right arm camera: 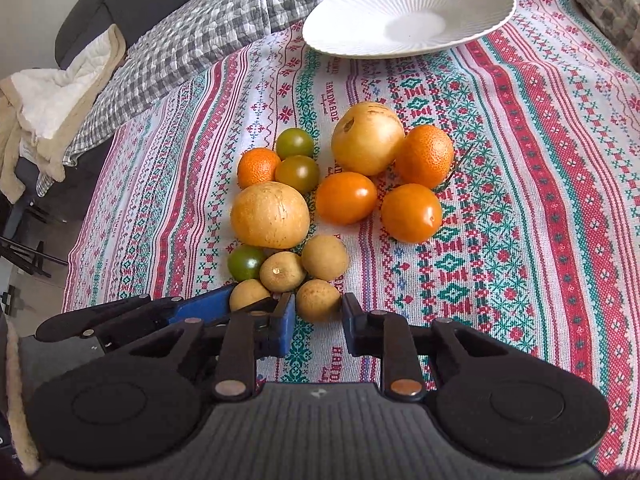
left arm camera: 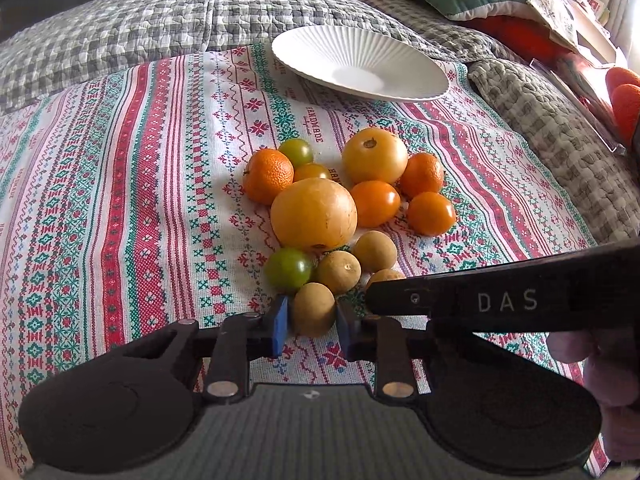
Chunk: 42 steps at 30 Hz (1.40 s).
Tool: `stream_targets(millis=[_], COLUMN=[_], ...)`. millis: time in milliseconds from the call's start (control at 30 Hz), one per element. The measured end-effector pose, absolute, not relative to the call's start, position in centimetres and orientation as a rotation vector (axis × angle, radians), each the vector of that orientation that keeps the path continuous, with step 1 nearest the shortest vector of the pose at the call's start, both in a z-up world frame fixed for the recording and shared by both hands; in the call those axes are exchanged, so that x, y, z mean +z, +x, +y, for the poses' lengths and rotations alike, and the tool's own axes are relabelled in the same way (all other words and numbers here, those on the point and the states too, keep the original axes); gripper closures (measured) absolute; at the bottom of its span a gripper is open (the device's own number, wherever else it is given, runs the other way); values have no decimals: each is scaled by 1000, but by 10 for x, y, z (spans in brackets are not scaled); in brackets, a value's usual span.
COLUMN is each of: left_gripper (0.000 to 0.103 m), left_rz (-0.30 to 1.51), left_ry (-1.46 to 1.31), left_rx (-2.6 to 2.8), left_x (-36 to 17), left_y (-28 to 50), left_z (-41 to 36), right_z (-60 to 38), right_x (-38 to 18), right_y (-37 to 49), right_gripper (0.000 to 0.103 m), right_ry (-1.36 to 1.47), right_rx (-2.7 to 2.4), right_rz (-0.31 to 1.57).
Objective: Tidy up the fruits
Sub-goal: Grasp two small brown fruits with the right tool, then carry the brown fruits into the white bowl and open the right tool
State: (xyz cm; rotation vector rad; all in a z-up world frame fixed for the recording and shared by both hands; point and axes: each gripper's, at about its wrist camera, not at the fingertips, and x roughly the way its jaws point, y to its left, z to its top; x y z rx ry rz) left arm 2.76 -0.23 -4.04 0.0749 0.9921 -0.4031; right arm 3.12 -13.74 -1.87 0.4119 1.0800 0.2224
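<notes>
Left wrist view: the left gripper (left arm camera: 311, 326) is closed on a small tan round fruit (left arm camera: 313, 310), its blue pads (left arm camera: 280, 326) pressing the fruit's two sides. The fruit sits at the near edge of a cluster of fruits (left arm camera: 316, 216) on a patterned cloth (left arm camera: 140, 200) spread over a bed. The cluster holds two large yellow fruits, mandarins, orange and green tomatoes and further tan fruits. A white ribbed plate (left arm camera: 360, 64) lies beyond the cluster, well apart from it. The right gripper's black arm (left arm camera: 500, 300) enters from the right.

Right wrist view: the right gripper (right arm camera: 319, 322) is closed on another tan fruit (right arm camera: 318, 300), also at the near edge of the cluster (right arm camera: 272, 216). The left gripper (right arm camera: 200, 308), just beside it, clasps its own tan fruit (right arm camera: 249, 294). The plate (right arm camera: 408, 12) lies at the cloth's (right arm camera: 520, 160) far end.
</notes>
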Motion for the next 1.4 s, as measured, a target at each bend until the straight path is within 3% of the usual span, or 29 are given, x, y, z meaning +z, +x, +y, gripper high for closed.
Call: stream_targets(millis=[800,1400], left_gripper=[91,91], left_rz=[945,838], left_ry=[-47,-43], left_rx=[-396,-384], left_x=[0,37], left_y=[25,43], left_z=[-3,-59], right_z=[-168,-229], right_x=[5,17], right_y=[19,22], right_gripper=[81,81], right_ry=[417,532], right_rx=[139,47], right_rz=[980,874])
